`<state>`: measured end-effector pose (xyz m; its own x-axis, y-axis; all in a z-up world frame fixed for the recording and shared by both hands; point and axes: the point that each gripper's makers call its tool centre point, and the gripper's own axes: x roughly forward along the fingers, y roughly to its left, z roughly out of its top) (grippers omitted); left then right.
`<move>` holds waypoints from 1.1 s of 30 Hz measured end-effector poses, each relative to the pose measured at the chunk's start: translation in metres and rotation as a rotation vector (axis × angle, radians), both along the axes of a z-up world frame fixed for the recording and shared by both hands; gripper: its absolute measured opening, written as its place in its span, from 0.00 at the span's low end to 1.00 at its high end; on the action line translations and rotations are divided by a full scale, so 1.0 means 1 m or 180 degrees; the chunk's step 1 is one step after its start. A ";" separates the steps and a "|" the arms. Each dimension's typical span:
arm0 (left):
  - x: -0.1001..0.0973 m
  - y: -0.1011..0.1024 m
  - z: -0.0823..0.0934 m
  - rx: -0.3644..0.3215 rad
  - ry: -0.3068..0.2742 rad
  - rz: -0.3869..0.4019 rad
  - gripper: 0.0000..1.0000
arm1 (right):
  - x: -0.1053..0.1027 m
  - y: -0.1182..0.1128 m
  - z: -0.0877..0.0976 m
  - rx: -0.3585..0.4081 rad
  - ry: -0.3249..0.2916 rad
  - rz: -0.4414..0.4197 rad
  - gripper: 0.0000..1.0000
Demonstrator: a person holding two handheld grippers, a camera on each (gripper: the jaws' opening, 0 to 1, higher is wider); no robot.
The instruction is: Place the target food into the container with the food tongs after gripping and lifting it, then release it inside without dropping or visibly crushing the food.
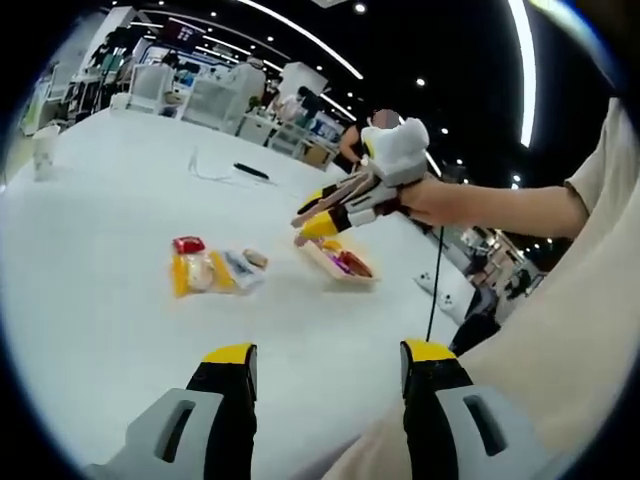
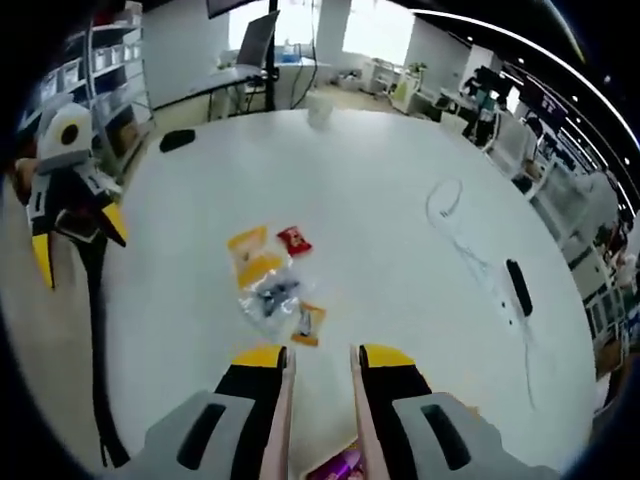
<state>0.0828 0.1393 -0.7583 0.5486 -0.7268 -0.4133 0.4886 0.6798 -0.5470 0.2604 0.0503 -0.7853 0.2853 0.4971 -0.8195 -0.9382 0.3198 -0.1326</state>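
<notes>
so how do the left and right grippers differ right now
The left gripper has its fingers spread wide with nothing between them; the right gripper has its fingers drawn close on wooden tongs. The left hangs over bare table; the right over a food tray. Both have yellow tips.

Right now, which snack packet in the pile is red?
The small red packet at the pile's far edge, beside the yellow packet; the remaining packets are yellow, clear or orange.

broad bare table (image 2: pixel 400 230), snack packets (image 2: pixel 270 275) mid-table, cable (image 2: pixel 470 250) and remote (image 2: pixel 519 287) aside
</notes>
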 end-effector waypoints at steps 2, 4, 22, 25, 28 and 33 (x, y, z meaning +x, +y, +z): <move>0.000 0.000 0.000 -0.0005 0.0007 0.0006 0.57 | 0.000 0.001 -0.001 -0.0003 0.0012 0.0015 0.28; -0.001 -0.001 -0.001 -0.0003 0.0018 -0.0001 0.57 | 0.001 0.002 -0.003 -0.0010 0.0015 0.0028 0.28; 0.005 0.003 -0.004 -0.0003 0.0087 0.0036 0.57 | 0.012 0.008 -0.025 -0.0218 -0.0013 0.0123 0.28; 0.004 0.008 -0.004 0.0001 0.0104 0.0066 0.57 | 0.014 0.007 -0.028 -0.0219 0.0001 0.0085 0.28; 0.002 0.012 -0.007 0.0012 0.0137 0.0076 0.57 | 0.014 0.008 -0.033 -0.0244 0.0011 0.0090 0.28; 0.001 0.015 -0.010 0.0022 0.0162 0.0088 0.57 | 0.029 0.002 -0.033 -0.0374 -0.0263 -0.0016 0.28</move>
